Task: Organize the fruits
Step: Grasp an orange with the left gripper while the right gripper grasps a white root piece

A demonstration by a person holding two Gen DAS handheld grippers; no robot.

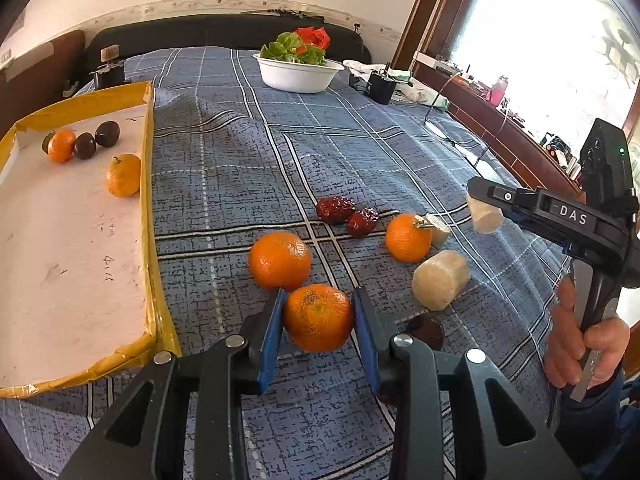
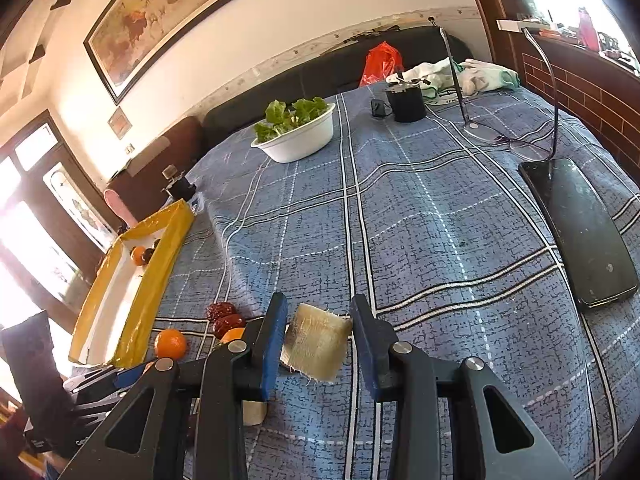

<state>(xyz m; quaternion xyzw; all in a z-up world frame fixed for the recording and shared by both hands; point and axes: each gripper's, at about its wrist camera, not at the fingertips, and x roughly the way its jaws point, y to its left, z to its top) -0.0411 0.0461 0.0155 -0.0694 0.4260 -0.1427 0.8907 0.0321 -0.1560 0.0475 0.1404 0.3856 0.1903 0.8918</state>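
Observation:
My left gripper [image 1: 319, 300] is shut on a mandarin [image 1: 318, 318], low over the blue checked cloth. My right gripper [image 2: 319, 312] is shut on a pale, fibrous cane piece [image 2: 316, 342], held off the cloth. It also shows at the right of the left wrist view, where the right gripper [image 1: 482, 204] carries that cane piece [image 1: 486, 214]. Two more mandarins [image 1: 279, 260] [image 1: 408, 237], two red dates [image 1: 335, 209], a bigger cane piece [image 1: 440, 280] and a dark round fruit [image 1: 426, 330] lie on the cloth. The yellow-rimmed tray [image 1: 150, 168] at the left holds two mandarins and two dark fruits.
A white bowl of greens [image 1: 298, 74] stands at the far side. A black phone [image 2: 580, 232], glasses [image 2: 520, 146] and a black cup [image 2: 406, 104] are on the right of the cloth. A person's hand [image 1: 580, 344] grips the right tool's handle.

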